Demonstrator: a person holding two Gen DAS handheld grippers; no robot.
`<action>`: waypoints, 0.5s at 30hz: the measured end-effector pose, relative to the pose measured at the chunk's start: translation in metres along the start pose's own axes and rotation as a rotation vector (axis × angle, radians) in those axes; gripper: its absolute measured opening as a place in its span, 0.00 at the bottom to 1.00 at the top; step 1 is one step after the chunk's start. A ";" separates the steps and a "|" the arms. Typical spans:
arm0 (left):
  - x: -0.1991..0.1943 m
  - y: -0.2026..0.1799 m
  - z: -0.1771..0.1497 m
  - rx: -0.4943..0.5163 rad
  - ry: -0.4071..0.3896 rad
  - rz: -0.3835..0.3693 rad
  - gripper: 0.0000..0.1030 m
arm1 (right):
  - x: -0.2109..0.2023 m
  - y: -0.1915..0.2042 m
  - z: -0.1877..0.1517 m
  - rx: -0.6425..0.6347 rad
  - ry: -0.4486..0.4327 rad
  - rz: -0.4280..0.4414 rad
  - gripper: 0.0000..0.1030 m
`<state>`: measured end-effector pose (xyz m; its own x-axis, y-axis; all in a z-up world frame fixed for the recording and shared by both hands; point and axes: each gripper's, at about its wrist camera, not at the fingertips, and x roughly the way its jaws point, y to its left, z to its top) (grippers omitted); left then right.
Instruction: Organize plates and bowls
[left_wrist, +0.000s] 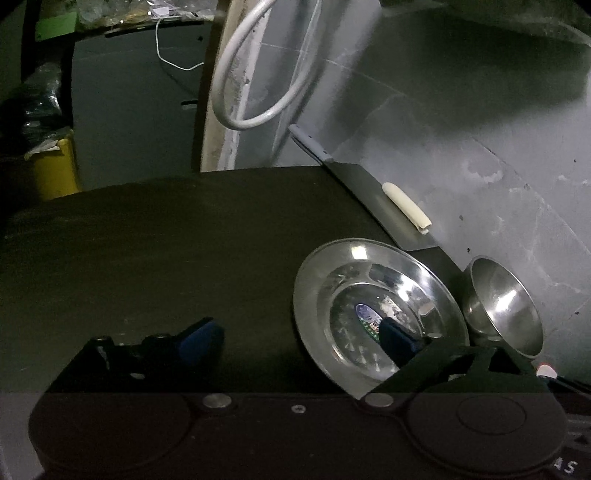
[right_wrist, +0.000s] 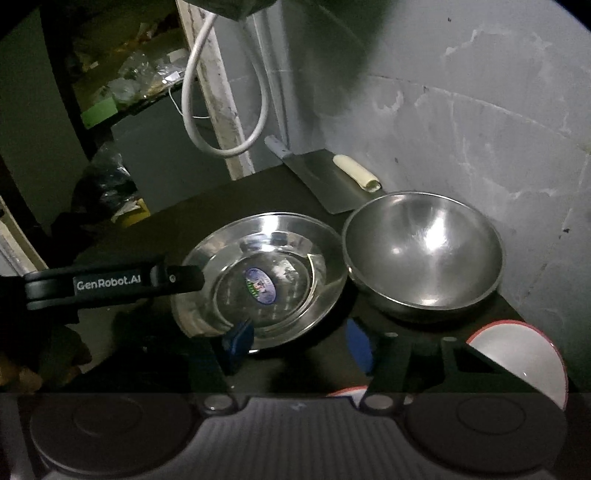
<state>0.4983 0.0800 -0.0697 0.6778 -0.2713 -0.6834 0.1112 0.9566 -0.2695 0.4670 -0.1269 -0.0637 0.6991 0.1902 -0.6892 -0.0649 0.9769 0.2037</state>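
A steel plate with a sticker at its centre lies on the dark table. A steel bowl stands right of it by the wall. My left gripper is open, its right finger over the plate and its left finger over bare table. In the right wrist view the plate and the bowl sit side by side. My right gripper is open just in front of the plate's near rim. The left gripper's black finger reaches the plate's left rim. A white red-rimmed bowl sits at the lower right.
A flat metal sheet with a pale rolled object lies at the table's back corner. A grey wall bounds the right side. A white cable loops down a post behind. Cluttered shelves and a yellow container stand left.
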 end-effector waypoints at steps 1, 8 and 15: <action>0.001 0.000 0.000 -0.003 0.003 -0.002 0.83 | 0.003 -0.001 0.001 0.002 0.002 -0.004 0.55; 0.009 0.003 0.001 -0.028 0.024 -0.019 0.50 | 0.013 -0.003 -0.001 0.017 0.021 -0.020 0.41; 0.014 0.007 0.001 -0.027 0.040 -0.044 0.27 | 0.014 -0.003 0.000 0.028 0.016 -0.016 0.28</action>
<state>0.5091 0.0826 -0.0803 0.6426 -0.3180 -0.6971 0.1201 0.9404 -0.3182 0.4773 -0.1274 -0.0741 0.6886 0.1764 -0.7033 -0.0338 0.9767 0.2118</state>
